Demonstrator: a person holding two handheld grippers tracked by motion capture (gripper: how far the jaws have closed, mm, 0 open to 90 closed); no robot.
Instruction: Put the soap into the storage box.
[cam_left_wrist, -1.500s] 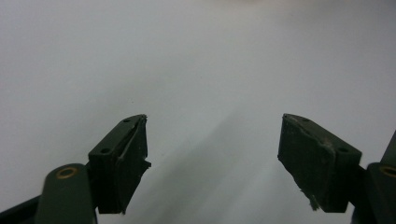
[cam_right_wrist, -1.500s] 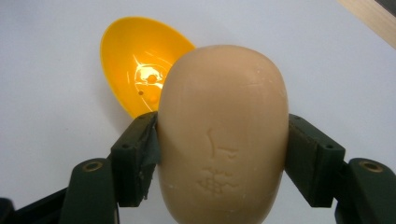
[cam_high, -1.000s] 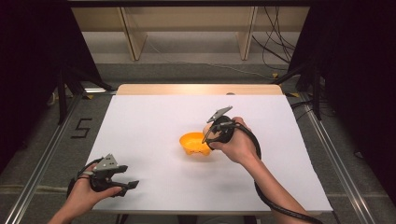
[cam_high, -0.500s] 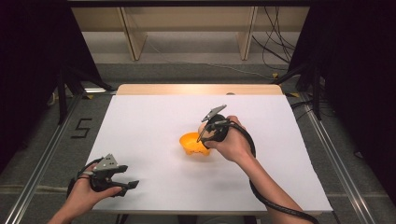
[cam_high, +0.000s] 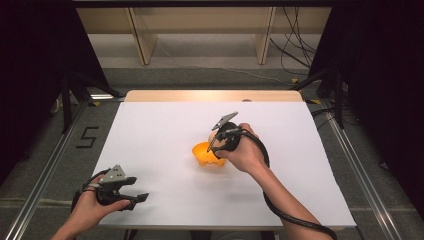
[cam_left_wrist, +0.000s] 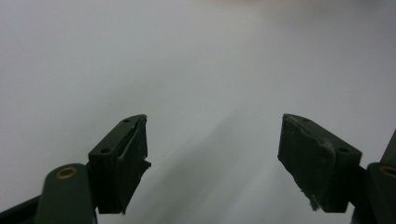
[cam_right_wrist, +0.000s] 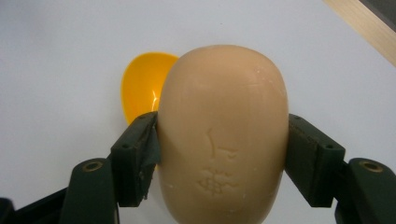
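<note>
My right gripper (cam_right_wrist: 219, 151) is shut on a tan, egg-shaped lump (cam_right_wrist: 223, 135) with a smooth skin and a small embossed mark. An orange bowl (cam_right_wrist: 140, 88) stands on the white table just beyond and below the lump. In the high view the right gripper (cam_high: 215, 142) hovers over the orange bowl (cam_high: 204, 154) near the middle of the table. Close to the front left corner, my left gripper (cam_high: 136, 196) rests low in the person's hand. Its jaws are wide apart with nothing between them, and in the left gripper view the left gripper (cam_left_wrist: 212, 154) faces bare white surface.
The white tabletop (cam_high: 165, 130) has a wooden strip (cam_high: 215, 96) along its far edge. Metal rails (cam_high: 45, 170) run along both sides on the floor. Shelving legs and cables stand beyond the table. A black cable (cam_high: 280, 212) trails from the right gripper along the forearm.
The right gripper has shifted a little to the left with the tan lump, coming more over the orange bowl. The left gripper has stayed in place.
</note>
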